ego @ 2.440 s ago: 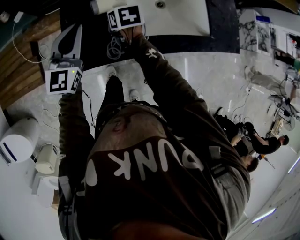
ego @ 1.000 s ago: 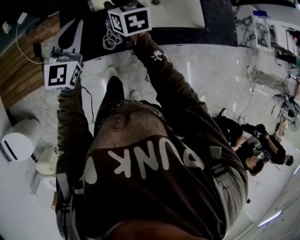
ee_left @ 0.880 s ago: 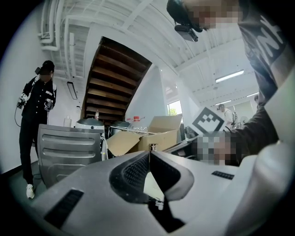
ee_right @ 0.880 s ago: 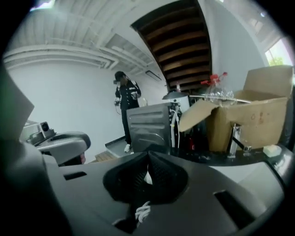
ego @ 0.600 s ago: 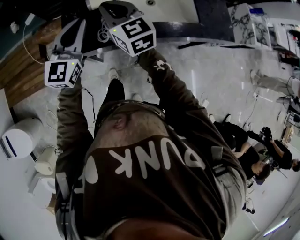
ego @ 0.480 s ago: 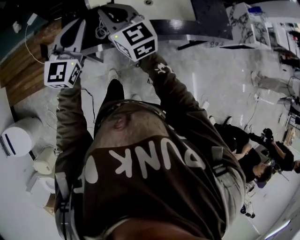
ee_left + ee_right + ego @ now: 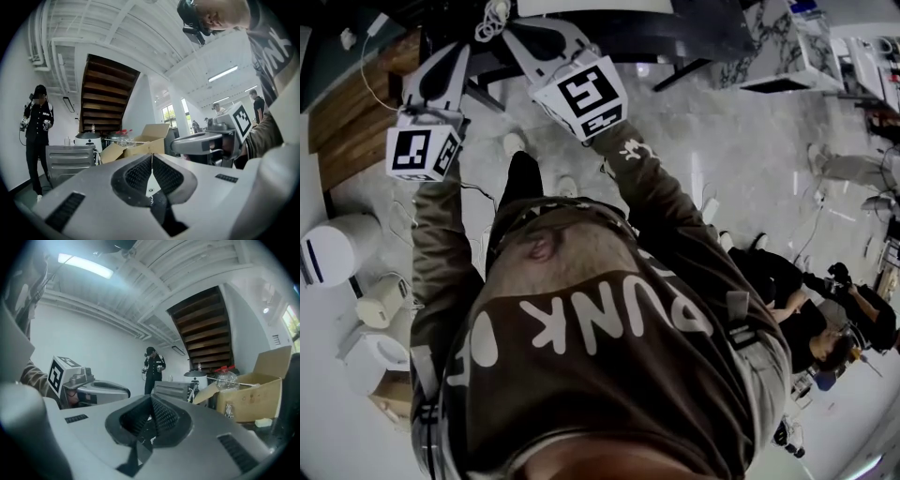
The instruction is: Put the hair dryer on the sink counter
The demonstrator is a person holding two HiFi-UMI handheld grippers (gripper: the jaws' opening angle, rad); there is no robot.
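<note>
Only the hair dryer's coiled white cord [image 7: 494,13] shows, lying on the dark sink counter [image 7: 694,37] at the top edge of the head view. Its body is cut off by the frame. My right gripper [image 7: 516,31] is raised just below and right of the cord, apart from it. In the right gripper view its ribbed pads [image 7: 157,416] meet with nothing between them. My left gripper [image 7: 455,54] hovers further left over the floor. Its pads [image 7: 140,171] are also pressed together and hold nothing.
White appliances [image 7: 328,248] stand on the floor at the left beside wooden boards [image 7: 352,108]. People sit at the right [image 7: 825,314]. The gripper views look out at a dark staircase [image 7: 105,93], open cardboard boxes [image 7: 253,394] and a person in black [image 7: 153,367].
Both grippers have drawn back from the counter. The right one left the cord and turned. The counter has slid toward the top edge of the head view.
</note>
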